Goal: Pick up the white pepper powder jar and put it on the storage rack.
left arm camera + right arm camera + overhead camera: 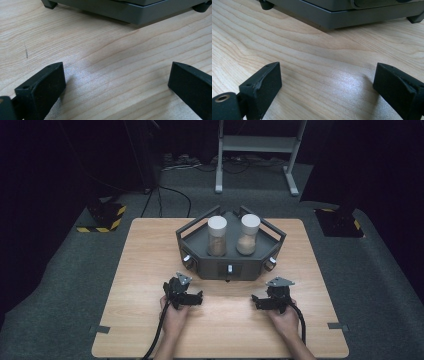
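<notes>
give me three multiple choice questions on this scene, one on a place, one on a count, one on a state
1. Where does the dark grey angular tray stand?
A. at the far middle of the light wooden table
B. on the floor
C. at the near left corner

2. How many white-capped jars stand in the tray?
A. one
B. two
C. four

3. How do the jaws of the left gripper stand?
A. shut on a jar
B. shut on nothing
C. wide apart, holding nothing

Answers: 1 A, the tray sits beyond both grippers. 2 B, the left jar and the right jar. 3 C, bare table shows between the jaws.
</notes>
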Action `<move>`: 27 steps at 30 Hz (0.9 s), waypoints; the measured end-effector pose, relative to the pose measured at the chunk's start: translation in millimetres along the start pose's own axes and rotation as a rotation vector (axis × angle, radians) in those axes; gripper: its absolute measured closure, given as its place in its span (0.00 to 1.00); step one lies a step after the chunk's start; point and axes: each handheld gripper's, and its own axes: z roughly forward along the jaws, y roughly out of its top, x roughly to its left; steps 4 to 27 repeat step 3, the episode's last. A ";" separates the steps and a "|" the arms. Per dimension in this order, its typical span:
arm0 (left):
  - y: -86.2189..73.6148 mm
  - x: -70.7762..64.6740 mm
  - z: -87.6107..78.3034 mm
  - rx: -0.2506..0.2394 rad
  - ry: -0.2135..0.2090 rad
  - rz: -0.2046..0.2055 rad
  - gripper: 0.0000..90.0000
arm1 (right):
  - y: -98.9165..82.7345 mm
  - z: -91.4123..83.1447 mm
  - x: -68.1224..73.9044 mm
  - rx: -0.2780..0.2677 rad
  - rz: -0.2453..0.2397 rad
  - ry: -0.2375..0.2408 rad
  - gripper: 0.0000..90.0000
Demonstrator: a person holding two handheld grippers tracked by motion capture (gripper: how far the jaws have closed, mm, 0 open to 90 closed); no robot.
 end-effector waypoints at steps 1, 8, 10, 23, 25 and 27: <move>0.0 0.0 0.0 0.000 0.000 0.000 0.01 | -0.1 0.0 0.1 0.000 0.000 0.000 0.09; 0.1 0.0 0.0 0.000 0.000 0.001 0.01 | -0.1 -0.1 0.1 0.000 0.000 0.000 0.09; 0.1 0.0 0.0 0.000 0.000 0.001 0.01 | -0.1 -0.1 0.1 0.000 0.000 0.000 0.09; 0.1 0.0 0.0 0.000 0.000 0.001 0.01 | -0.1 -0.1 0.1 0.000 0.000 0.000 0.09; 0.1 0.0 0.0 0.000 0.000 0.001 0.01 | -0.1 -0.1 0.1 0.000 0.000 0.000 0.09; 0.1 0.0 0.0 0.000 0.000 0.001 0.01 | -0.1 -0.1 0.1 0.000 0.000 0.000 0.09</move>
